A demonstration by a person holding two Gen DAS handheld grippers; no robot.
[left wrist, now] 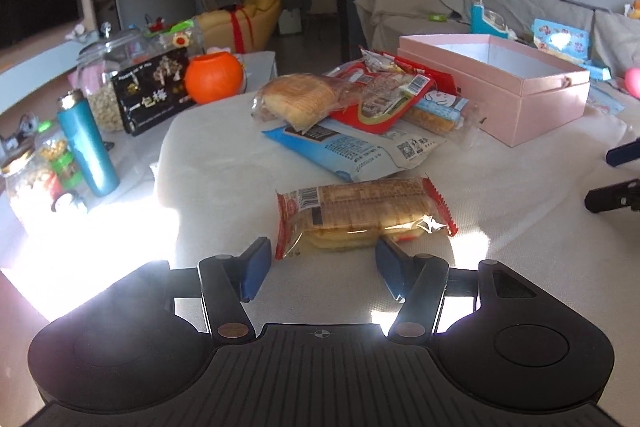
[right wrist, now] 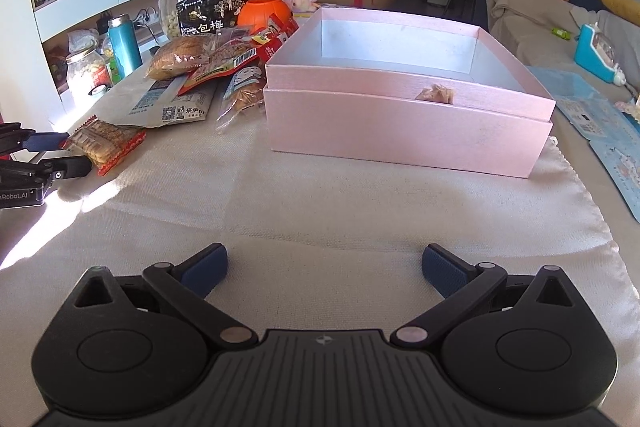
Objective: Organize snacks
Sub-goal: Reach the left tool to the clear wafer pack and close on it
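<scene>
While sunlight glares on the cloth-covered bench (right wrist: 320, 195), a teal bottle (left wrist: 86, 143) stands far left beside glass jars. Next, the left tongs (left wrist: 318, 261) are spread apart around the near edge of a red-trimmed biscuit packet (left wrist: 360, 215), not gripping it. Behind lies a pile of snack packets (left wrist: 360, 111). Further right sits an open pink box (right wrist: 404, 95). The right tongs (right wrist: 324, 267) hover wide apart, holding nothing.

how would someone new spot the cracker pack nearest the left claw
Find the open pink box on the cloth-covered table, then the heap of snack bags beside it. The cracker pack lies alone, apart from the heap: clear wrapper, red serrated ends, stacked square crackers showing.
</scene>
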